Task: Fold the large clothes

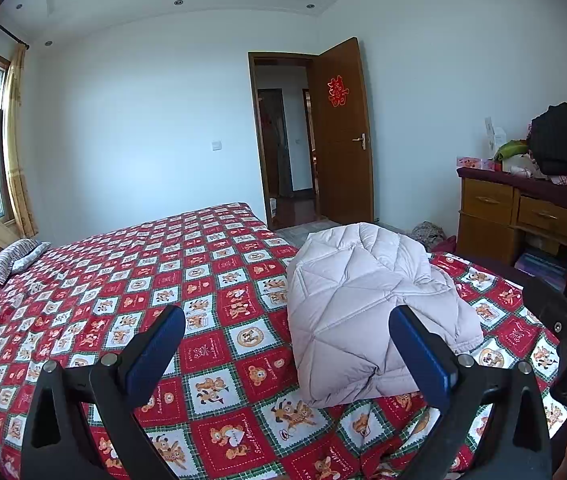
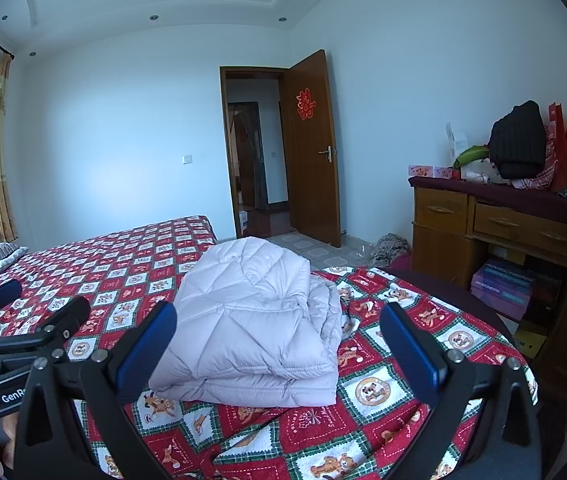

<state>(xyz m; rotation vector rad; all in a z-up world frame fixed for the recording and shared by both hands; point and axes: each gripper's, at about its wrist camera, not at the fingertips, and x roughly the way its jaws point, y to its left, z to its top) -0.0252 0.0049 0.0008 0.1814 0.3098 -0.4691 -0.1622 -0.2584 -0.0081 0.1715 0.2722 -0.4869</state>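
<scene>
Jacket point(image 2: 255, 320) lies folded on bed point(image 2: 383, 396); only right view shows shoeboxes point(image 2: 501, 288).

Bedroom things around the bed
A brown door point(image 1: 341, 132) is standing open; a black bag point(image 2: 517, 140) is sitting on the wooden dresser point(image 2: 495, 220).

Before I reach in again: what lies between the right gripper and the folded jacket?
Only bare bedspread, seen in the right wrist view; right gripper open, folded jacket just ahead.
</scene>
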